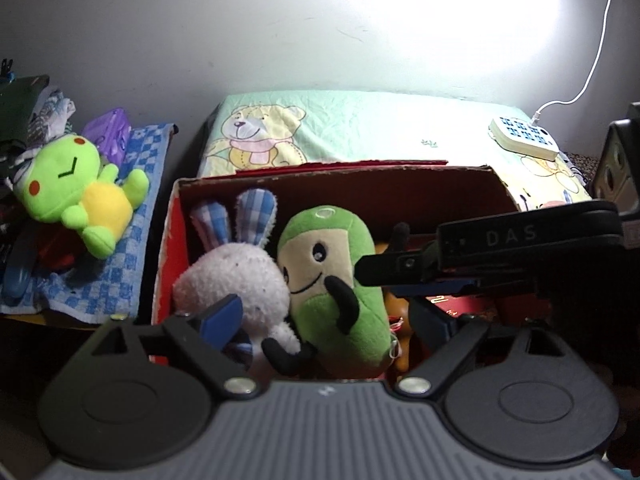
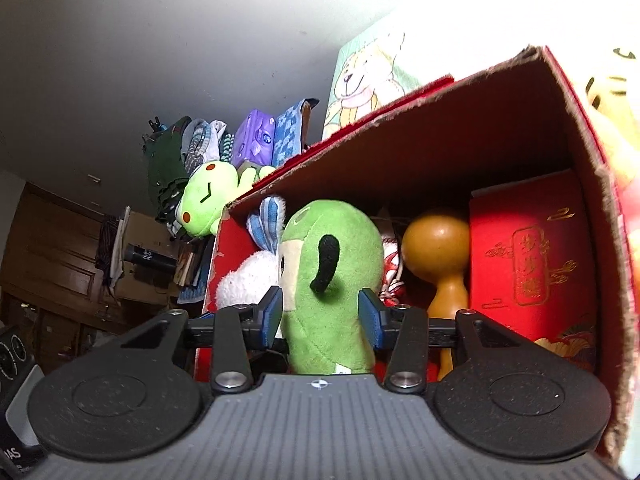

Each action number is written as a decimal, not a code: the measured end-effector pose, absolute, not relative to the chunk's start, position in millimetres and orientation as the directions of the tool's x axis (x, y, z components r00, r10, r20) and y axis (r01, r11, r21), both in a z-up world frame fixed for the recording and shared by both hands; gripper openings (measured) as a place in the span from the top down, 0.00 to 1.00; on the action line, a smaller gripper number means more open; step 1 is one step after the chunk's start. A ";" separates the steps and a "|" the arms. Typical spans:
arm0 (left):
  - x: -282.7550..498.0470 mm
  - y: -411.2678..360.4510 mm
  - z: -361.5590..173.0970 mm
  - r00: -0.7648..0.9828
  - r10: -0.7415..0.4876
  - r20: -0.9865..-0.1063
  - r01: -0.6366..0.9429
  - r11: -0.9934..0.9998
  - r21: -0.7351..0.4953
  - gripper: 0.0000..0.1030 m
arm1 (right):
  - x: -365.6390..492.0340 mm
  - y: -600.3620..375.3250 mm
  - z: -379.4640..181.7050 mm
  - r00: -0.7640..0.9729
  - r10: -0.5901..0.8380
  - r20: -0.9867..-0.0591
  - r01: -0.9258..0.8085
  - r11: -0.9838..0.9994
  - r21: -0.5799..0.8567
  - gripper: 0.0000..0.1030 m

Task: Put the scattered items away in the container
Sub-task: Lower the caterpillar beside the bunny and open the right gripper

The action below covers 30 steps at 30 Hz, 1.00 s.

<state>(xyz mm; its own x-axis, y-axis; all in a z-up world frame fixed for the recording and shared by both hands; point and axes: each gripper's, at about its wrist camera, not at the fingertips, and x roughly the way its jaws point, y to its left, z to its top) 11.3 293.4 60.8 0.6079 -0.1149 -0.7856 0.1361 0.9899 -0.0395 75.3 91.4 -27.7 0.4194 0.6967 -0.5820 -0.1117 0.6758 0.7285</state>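
Standing on the bear-print blanket (image 1: 360, 128) near the wall, the red cardboard box (image 1: 336, 184) served as the container and already held most of the toys, packed side by side so they propped each other up. A white plush rabbit (image 1: 236, 280) with blue checked ears leaned against the box's left wall. Just beside it stood a green bean-shaped plush (image 2: 332, 280), upright and facing the left gripper's camera, with a wooden gourd (image 2: 436, 248) and a red gift box (image 2: 528, 256) filling the right-hand side.

Outside the container, a green frog plush (image 1: 76, 188) lay on a blue checked towel (image 1: 132, 216) well apart to the left, seemingly the next item to gather.

The right gripper (image 2: 320, 316) straddled the green plush low on its body, jaws narrow and pads at its flanks; whether they pressed or had just let go could not be told. The left gripper (image 1: 328, 320) hung above the box with jaws spread wide and holding nothing, probably freed for the frog.
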 end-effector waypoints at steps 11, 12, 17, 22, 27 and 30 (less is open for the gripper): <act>16.1 287.3 51.6 0.587 -0.039 -0.809 0.063 0.998 -0.002 0.12 | 64.6 91.3 -23.1 0.456 0.633 -0.625 -0.136 0.744 0.654 0.55; 16.1 286.8 51.3 0.586 -0.035 -0.810 0.059 0.998 0.000 0.12 | 63.5 91.0 -23.3 0.458 0.628 -0.629 -0.136 0.749 0.649 0.55; 15.3 282.3 50.0 0.585 0.005 -0.811 0.038 0.999 0.034 0.11 | 57.5 91.1 -22.1 0.472 0.602 -0.644 -0.147 0.774 0.616 0.55; 14.9 278.6 46.1 0.569 0.031 -0.822 0.025 0.998 0.055 0.10 | 52.2 91.1 -23.4 0.475 0.587 -0.655 -0.147 0.787 0.599 0.55; 13.5 274.8 41.2 0.556 0.060 -0.829 0.020 0.996 0.086 0.09 | 46.5 89.0 -22.8 0.483 0.573 -0.662 -0.144 0.798 0.586 0.54; 11.9 272.2 39.6 0.556 0.077 -0.828 0.017 0.994 0.104 0.08 | 43.9 88.4 -22.8 0.486 0.571 -0.662 -0.143 0.799 0.584 0.54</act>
